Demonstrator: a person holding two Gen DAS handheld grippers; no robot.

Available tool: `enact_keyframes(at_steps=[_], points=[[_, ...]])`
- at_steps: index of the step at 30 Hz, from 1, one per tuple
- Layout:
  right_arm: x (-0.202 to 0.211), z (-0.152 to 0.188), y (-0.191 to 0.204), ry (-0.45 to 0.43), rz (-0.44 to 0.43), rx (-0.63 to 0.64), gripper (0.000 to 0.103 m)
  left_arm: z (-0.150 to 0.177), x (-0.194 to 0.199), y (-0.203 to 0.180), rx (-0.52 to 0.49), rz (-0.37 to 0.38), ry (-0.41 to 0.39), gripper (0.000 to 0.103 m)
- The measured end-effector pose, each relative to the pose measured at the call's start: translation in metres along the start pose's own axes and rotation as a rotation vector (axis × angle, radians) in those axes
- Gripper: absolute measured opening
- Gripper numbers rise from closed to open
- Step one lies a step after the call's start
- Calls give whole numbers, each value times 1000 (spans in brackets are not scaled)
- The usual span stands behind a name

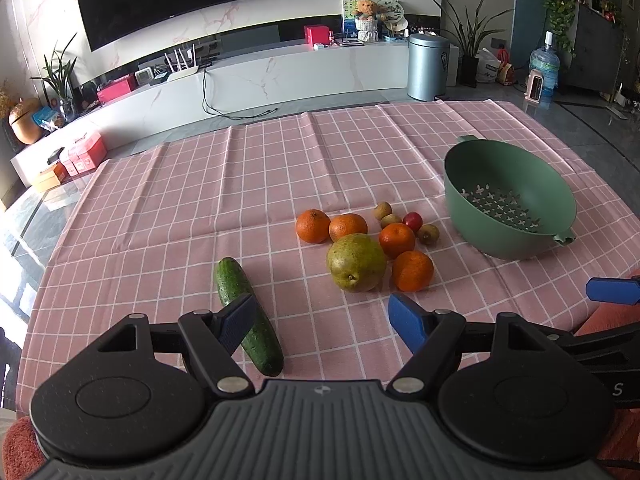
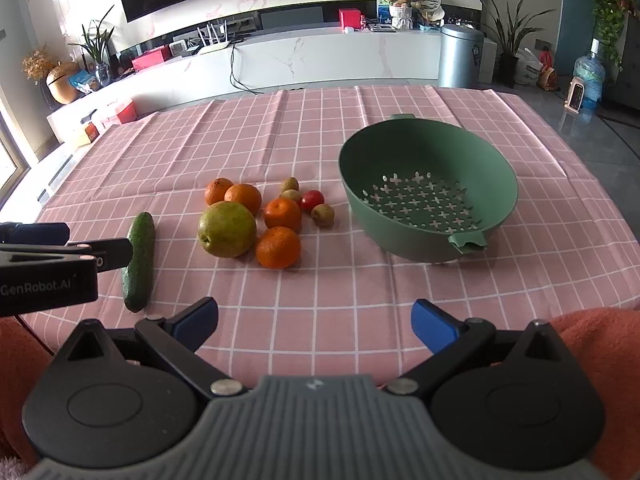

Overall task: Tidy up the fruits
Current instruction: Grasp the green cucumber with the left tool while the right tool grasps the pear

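A green pear [image 1: 356, 263] [image 2: 227, 229], several oranges [image 1: 412, 271] [image 2: 278, 247], three small kiwis [image 1: 428, 234] [image 2: 323, 215] and a small red fruit [image 1: 413, 221] [image 2: 312, 200] lie clustered on the pink checked cloth [image 1: 240, 184]. A cucumber [image 1: 249, 316] [image 2: 139, 261] lies to their left. An empty green colander [image 1: 508, 200] [image 2: 427, 189] stands to the right. My left gripper [image 1: 326, 322] is open, above the cloth in front of the pear, its left finger over the cucumber. My right gripper [image 2: 314, 322] is open and empty, nearer the table's front edge.
The cloth covers a table with a glass edge at the left [image 1: 24, 232]. Beyond the far edge is a floor, a white TV bench [image 2: 320, 56] and a metal bin [image 2: 460, 56]. The left gripper's side [image 2: 48, 272] shows in the right wrist view.
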State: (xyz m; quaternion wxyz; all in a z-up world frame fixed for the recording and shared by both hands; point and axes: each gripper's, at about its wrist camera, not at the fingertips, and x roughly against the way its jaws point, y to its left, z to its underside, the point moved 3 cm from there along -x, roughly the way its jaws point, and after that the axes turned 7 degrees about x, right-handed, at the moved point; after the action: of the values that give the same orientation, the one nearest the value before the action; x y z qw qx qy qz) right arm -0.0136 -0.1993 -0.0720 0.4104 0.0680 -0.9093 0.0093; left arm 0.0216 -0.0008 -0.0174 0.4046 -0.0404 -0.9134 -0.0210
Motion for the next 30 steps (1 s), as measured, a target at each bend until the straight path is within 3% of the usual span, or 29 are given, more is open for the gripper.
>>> enact_keyframes(at_steps=[11, 14, 18, 21, 23, 27, 30], points=[[-6, -2, 3, -24, -26, 4, 99, -12, -5, 3, -1, 8, -6, 89], [-6, -5, 3, -77, -37, 4, 98, -23, -10, 14, 44, 16, -7, 89], [-17, -12, 2, -98, -88, 2, 97, -33, -31, 31, 134, 71, 71, 81], [-32, -18, 4, -82, -119, -2, 82, -34, -50, 39, 179, 95, 128, 76], [-41, -22, 5, -77, -146, -9, 71, -33, -63, 46, 210, 77, 153, 75], [-58, -32, 17, -66, -177, 42, 67, -30, -87, 64, 286, -25, 178, 75], [-73, -41, 29, -58, -211, 87, 67, -27, -103, 78, 335, -53, 205, 75]])
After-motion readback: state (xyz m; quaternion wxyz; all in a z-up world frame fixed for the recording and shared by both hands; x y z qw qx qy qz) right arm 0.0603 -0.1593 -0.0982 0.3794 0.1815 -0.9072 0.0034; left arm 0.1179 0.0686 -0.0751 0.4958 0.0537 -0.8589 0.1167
